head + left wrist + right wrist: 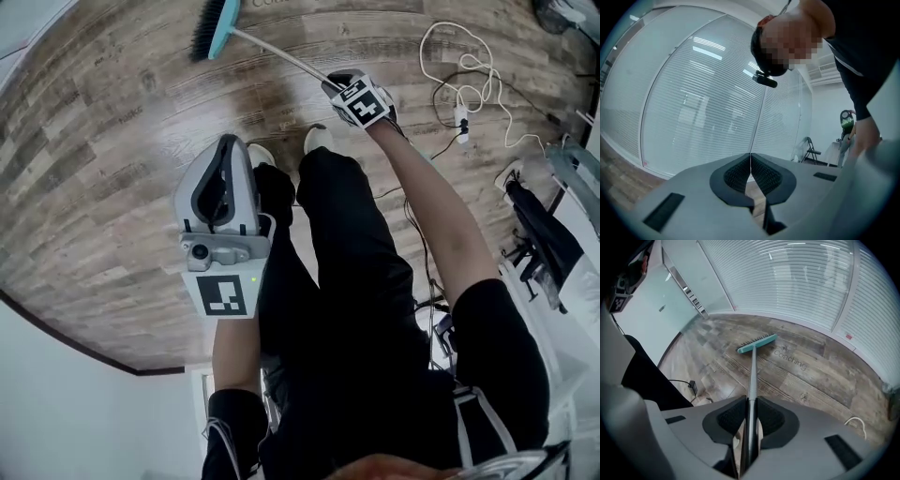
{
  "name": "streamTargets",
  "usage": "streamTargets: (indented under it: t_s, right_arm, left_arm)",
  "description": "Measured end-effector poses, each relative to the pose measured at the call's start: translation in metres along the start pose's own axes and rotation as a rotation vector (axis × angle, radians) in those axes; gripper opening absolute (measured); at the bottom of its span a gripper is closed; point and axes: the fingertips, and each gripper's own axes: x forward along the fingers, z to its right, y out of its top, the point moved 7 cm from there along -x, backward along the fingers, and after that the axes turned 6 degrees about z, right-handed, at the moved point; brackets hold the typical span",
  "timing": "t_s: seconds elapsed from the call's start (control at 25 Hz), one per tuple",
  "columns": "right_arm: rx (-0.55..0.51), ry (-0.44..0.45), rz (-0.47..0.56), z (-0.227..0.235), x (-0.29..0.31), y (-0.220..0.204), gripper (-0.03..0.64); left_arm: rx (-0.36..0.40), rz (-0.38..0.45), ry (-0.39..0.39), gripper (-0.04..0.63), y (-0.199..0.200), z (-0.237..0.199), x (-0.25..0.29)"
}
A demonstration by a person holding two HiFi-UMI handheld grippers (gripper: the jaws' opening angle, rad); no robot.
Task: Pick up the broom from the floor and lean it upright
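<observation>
The broom has a teal head with dark bristles (pixel 217 28) and a thin silver handle (pixel 281 56). The head rests on the wood floor while the handle slants up to my right gripper (pixel 337 84), which is shut on its upper end. In the right gripper view the handle (pixel 752 376) runs straight out from between the pads of the right gripper (pixel 751 416) down to the teal head (pixel 757 343). My left gripper (pixel 225 145) hangs over my left leg with its jaws shut and nothing between them, and the left gripper (pixel 750 164) faces a blind-covered wall.
A white cable (pixel 469 75) and a black cord with a plug lie on the floor at right. A dark-draped rack (pixel 544 234) stands at the right edge. My shoes (pixel 319 139) are just below the broom handle. A glass wall with blinds (pixel 797 282) stands beyond the broom; a folding chair (pixel 811 150) is by it.
</observation>
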Motion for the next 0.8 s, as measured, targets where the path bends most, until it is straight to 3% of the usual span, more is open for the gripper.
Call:
streamTargets:
  t_s: [0.16,0.24,0.44,0.56,0.64,0.8]
  right_arm:
    - [-0.057,-0.036,-0.120,-0.019,-0.035,-0.001,0.082]
    - [-0.042,-0.035,-0.137,-0.029,-0.053,0.000,0.082]
    - [-0.017,-0.031,-0.157,-0.059,-0.116,0.006,0.083]
    - [-0.042,-0.021,-0.169,-0.076,-0.163,0.016,0.083]
    - [-0.092,-0.016,-0.178,-0.084,-0.196,0.026,0.083]
    - [-0.160,0.000,-0.189,-0.104,-0.266,0.043,0.082]
  left_arm:
    - [0.111,-0.072,-0.067,0.018,0.023,0.015,-0.017]
    - [0.126,-0.118,-0.082,0.018,0.030,0.019,-0.028]
    - [0.060,-0.188,-0.046,0.018,0.052,0.021,-0.055]
    - [-0.080,-0.208,0.059,0.019,0.066,0.020,-0.065]
    - [-0.165,-0.274,0.116,0.018,0.065,0.022,-0.069]
    - [-0.137,-0.408,0.039,0.020,0.074,0.048,-0.077]
